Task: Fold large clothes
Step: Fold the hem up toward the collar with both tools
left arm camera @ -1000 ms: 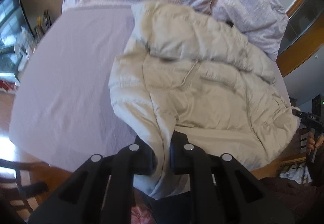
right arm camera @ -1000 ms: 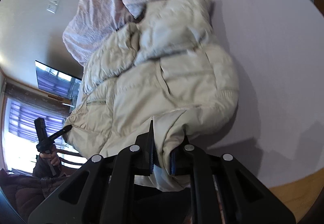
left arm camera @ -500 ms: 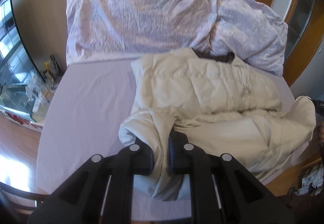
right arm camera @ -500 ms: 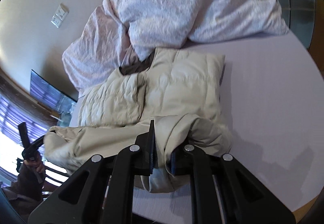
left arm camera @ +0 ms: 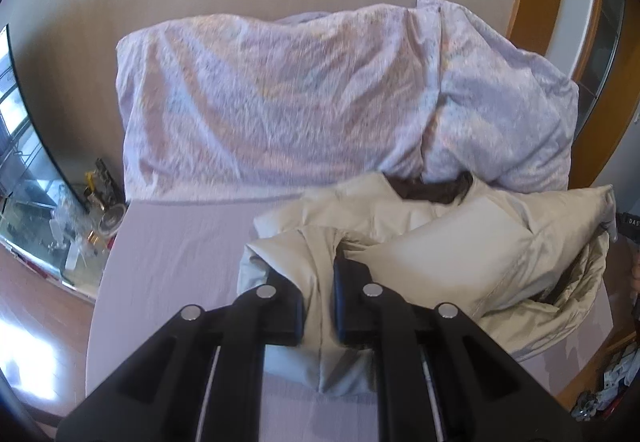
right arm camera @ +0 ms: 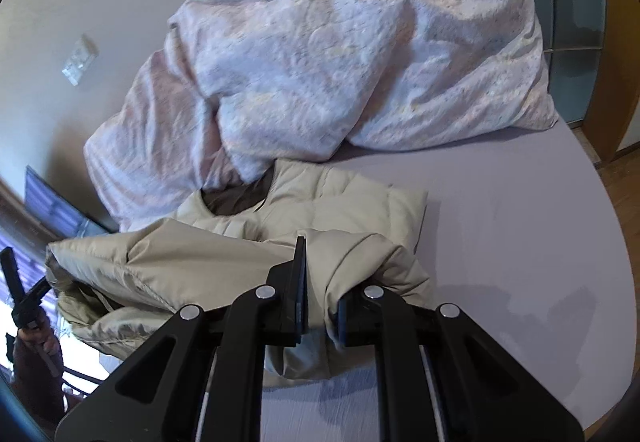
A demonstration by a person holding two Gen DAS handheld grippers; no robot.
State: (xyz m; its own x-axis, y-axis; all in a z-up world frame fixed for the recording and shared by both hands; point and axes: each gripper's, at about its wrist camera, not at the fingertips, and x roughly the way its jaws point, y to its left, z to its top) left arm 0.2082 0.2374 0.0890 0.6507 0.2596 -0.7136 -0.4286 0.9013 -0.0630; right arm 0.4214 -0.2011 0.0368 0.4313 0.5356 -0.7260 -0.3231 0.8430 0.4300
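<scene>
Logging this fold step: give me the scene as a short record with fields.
garment: cream puffer jacket, bottom edge lifted toward its collar
left gripper: shut on the jacket's edge
right gripper: shut on the jacket's edge
surface: lilac bed sheet
behind jacket: rumpled duvet against the wall
collar: dark lining showing, beside the duvet

Jacket (left arm camera: 448, 254): its hem fold is disappearing between the left gripper (left arm camera: 319, 306) fingers, so the pinched cloth is not showing. In the right wrist view, the right gripper (right arm camera: 320, 306) is likewise covering its own pinched fold. Duvet (left arm camera: 280, 102) is overlapping the jacket's collar at 12 o'clock, hiding the dark lining's extent. The clutter on the floor (left arm camera: 84, 226) at 9 o'clock is reading too small to identify. The person's hand (right arm camera: 36, 330) at 8 o'clock is being cut by the frame edge.
</scene>
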